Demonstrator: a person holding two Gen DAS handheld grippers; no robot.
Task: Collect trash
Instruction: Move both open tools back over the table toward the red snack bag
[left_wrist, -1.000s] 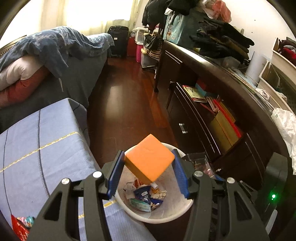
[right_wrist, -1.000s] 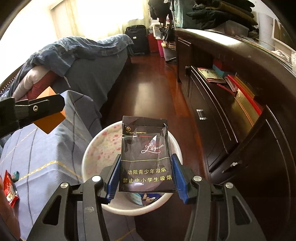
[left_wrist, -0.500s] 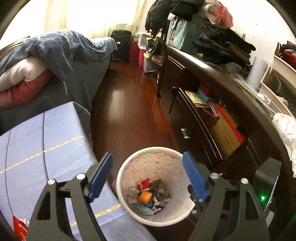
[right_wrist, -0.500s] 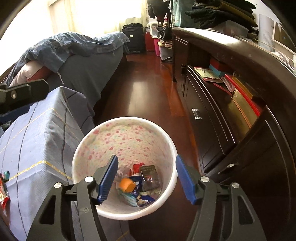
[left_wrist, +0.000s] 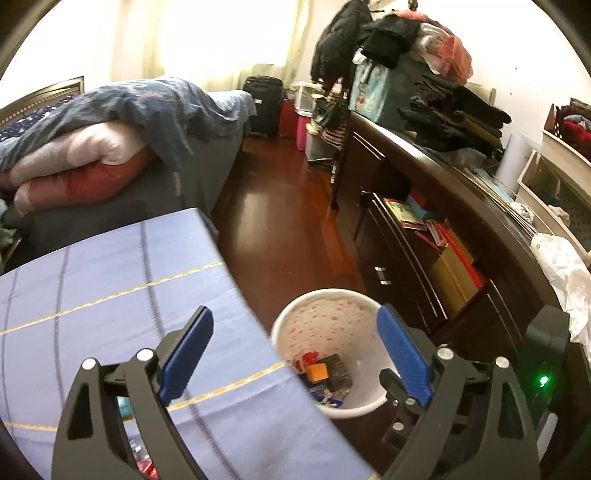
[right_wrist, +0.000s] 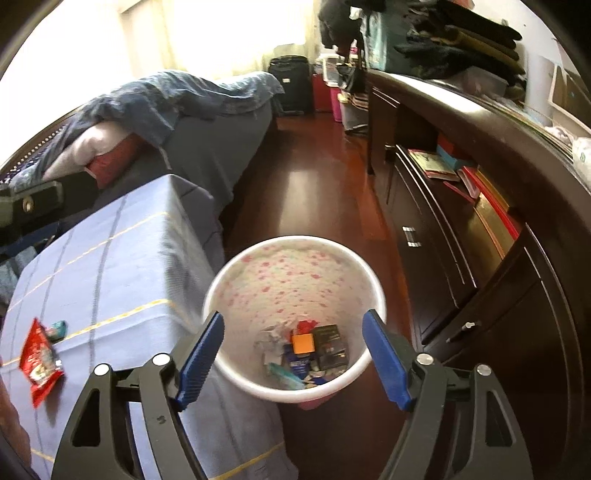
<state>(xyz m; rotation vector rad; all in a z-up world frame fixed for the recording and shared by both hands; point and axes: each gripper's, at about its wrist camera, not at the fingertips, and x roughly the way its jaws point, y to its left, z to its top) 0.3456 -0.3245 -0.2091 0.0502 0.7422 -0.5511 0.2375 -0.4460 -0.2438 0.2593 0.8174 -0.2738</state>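
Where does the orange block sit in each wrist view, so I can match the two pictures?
Left wrist: the orange block lies inside the white bin, low and right of centre, beside a dark cigarette pack.
Right wrist: the orange block lies in the bin's bottom, low centre, left of the same pack.
Shared landmark: the blue checked cloth left of the bin.

Both the left hand-held gripper (left_wrist: 295, 354) and right hand-held gripper (right_wrist: 293, 356) gape wide, holding nothing.

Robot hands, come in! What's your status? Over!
Both grippers, left and right, open, empty. Red wrapper on blue tablecloth, uncollected. Bin unobstructed.
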